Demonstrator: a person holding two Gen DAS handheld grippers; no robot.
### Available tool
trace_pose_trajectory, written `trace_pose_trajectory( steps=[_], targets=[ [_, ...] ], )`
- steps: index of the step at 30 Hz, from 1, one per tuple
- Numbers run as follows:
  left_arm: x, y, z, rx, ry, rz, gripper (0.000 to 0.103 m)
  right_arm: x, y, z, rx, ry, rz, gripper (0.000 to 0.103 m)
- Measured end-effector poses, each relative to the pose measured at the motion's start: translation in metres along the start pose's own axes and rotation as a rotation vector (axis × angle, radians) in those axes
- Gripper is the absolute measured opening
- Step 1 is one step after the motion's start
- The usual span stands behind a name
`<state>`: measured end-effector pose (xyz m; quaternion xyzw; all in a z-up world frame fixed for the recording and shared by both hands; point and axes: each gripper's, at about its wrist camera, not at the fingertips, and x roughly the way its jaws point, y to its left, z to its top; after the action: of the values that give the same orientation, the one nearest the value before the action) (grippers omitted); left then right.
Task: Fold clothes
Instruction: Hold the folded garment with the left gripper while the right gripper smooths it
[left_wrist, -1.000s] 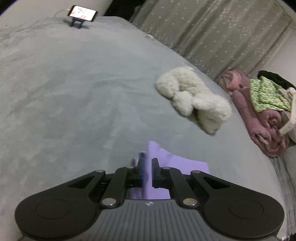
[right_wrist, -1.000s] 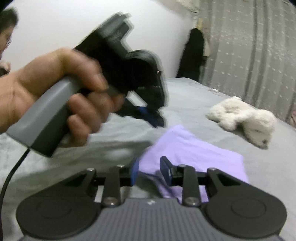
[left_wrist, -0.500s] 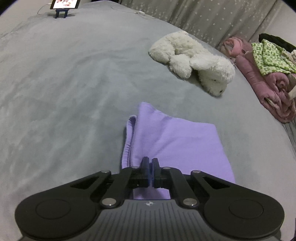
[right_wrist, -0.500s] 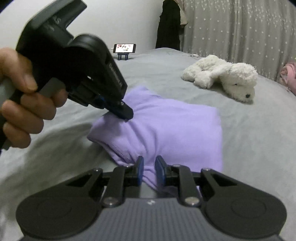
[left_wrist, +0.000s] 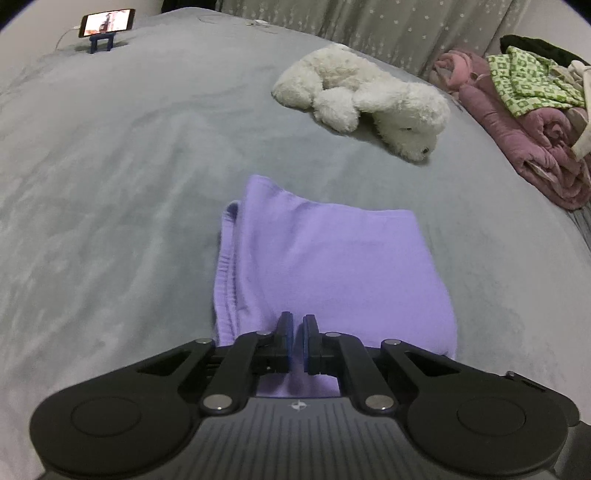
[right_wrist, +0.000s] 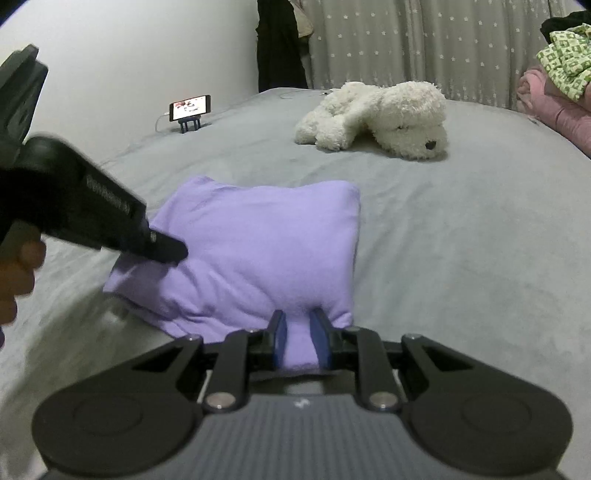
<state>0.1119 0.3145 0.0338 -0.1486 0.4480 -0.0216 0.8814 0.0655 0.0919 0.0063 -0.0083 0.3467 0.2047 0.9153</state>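
the purple garment (left_wrist: 325, 266) lies folded into a rough square on the grey bed (left_wrist: 110, 177), its nearer edge lifted off the cover by both grippers. in the left wrist view its ribbed hem runs down the left side, doubled over in layers, and the top layer looks smooth.

the left gripper (left_wrist: 298, 341) is all but closed, its blue pads pinching a thin fold of the purple cloth at the near edge. from the right wrist view the same left gripper (right_wrist: 173, 254) comes in from the left, tip pressed into the near left corner of the garment (right_wrist: 258, 251), with a person's hand (right_wrist: 18, 273) wrapped round its handle at the frame edge.

the right gripper (right_wrist: 298, 341) has narrowed its jaws within the last second and now clamps a thicker bunch of purple fabric between the blue pads at the near right corner, the cloth bulging up between the fingers.

past the garment a white plush dog (right_wrist: 376, 118) lies on its side on the bed, well apart from the cloth. a phone (right_wrist: 190, 107) stands on a small blue stand near the far edge, screen lit, with a cable running from it. at the right a heap of pink blanket (left_wrist: 524, 140) carries a green patterned cloth (left_wrist: 532, 81). a grey starred curtain (right_wrist: 424, 48) hangs behind the bed.
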Motion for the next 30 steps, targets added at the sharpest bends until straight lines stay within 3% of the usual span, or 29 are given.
trace_pose_trajectory(
  steps=[3, 6, 8, 10, 14, 21, 30],
  targets=[
    [-0.016, 0.004, 0.000, -0.033, -0.066, 0.008, 0.005, -0.002, 0.004, 0.003, -0.017, 0.012, -0.008, 0.018],
    [-0.034, -0.001, -0.002, 0.008, -0.146, -0.010, 0.006, -0.020, 0.004, 0.014, -0.017, -0.016, 0.001, 0.018],
    [-0.025, 0.000, -0.006, 0.003, -0.097, 0.008, 0.006, -0.026, 0.004, 0.024, -0.037, -0.051, 0.001, 0.020],
    [-0.012, 0.003, -0.009, 0.002, -0.054, 0.019, 0.006, -0.015, 0.000, 0.033, -0.019, -0.025, -0.006, 0.020],
    [-0.007, 0.014, -0.009, -0.036, -0.031, -0.012, 0.008, 0.018, -0.015, 0.036, 0.089, 0.057, 0.015, 0.022],
    [-0.006, 0.014, -0.007, -0.067, -0.016, -0.012, 0.008, 0.023, -0.025, 0.060, 0.096, 0.008, 0.006, 0.024],
    [-0.004, 0.012, -0.005, -0.037, -0.002, -0.001, 0.008, 0.100, -0.047, 0.098, 0.137, 0.076, 0.012, 0.029]
  ],
)
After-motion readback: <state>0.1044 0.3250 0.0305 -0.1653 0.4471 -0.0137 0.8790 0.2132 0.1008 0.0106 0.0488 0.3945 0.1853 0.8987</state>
